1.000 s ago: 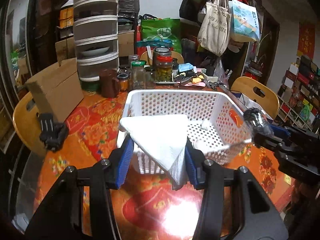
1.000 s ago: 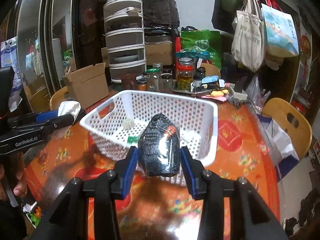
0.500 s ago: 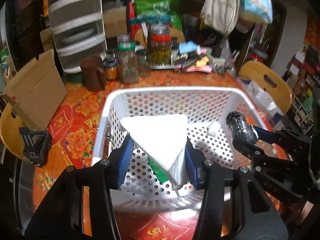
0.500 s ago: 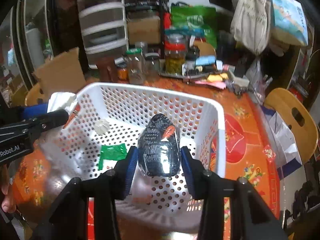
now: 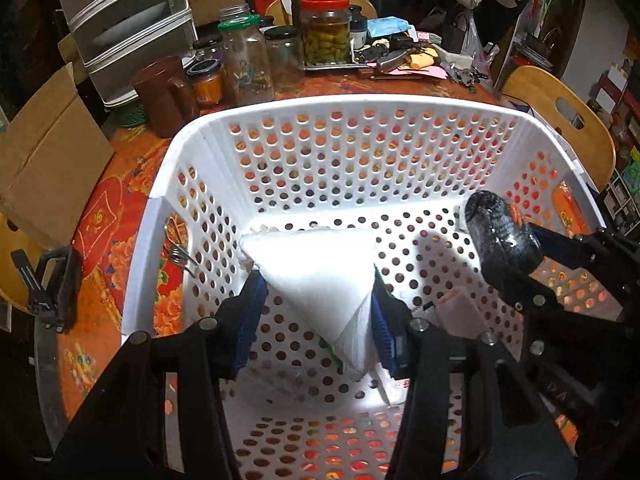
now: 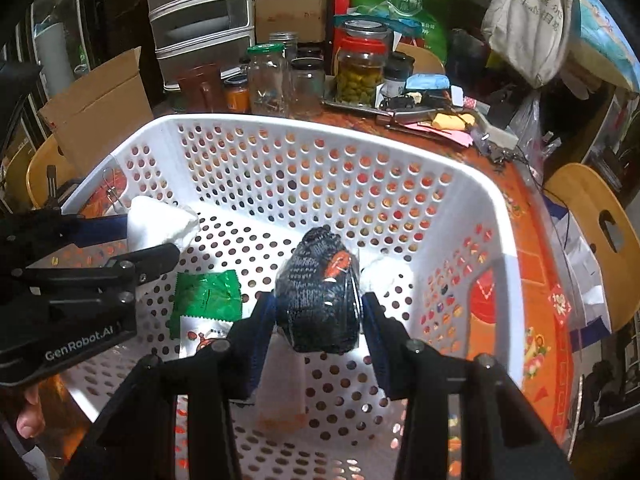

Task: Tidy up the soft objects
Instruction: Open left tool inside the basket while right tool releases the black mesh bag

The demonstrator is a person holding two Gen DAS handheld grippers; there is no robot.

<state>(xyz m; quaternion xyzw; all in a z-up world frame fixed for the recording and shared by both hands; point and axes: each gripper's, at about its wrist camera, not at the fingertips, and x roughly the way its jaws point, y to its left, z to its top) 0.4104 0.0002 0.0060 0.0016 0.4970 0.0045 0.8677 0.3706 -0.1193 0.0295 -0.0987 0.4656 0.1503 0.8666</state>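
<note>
left gripper [image 5: 316, 312]: jaws grip folded white cloth [image 5: 316, 272], over white perforated plastic basket [image 5: 320, 104] for dropping | right gripper [image 6: 318, 320]: jaws clamp plastic-wrapped dark knitted bundle [image 6: 320, 296], likewise inside.

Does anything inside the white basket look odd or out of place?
A metal binder clip hangs on the white basket's left wall: hard, unlike the soft packets on the floor. Nothing looks spilled or damaged.

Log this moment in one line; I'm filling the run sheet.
left tool: holds white tissue pack | right tool: holds dark knit bundle | both over white basket
</note>
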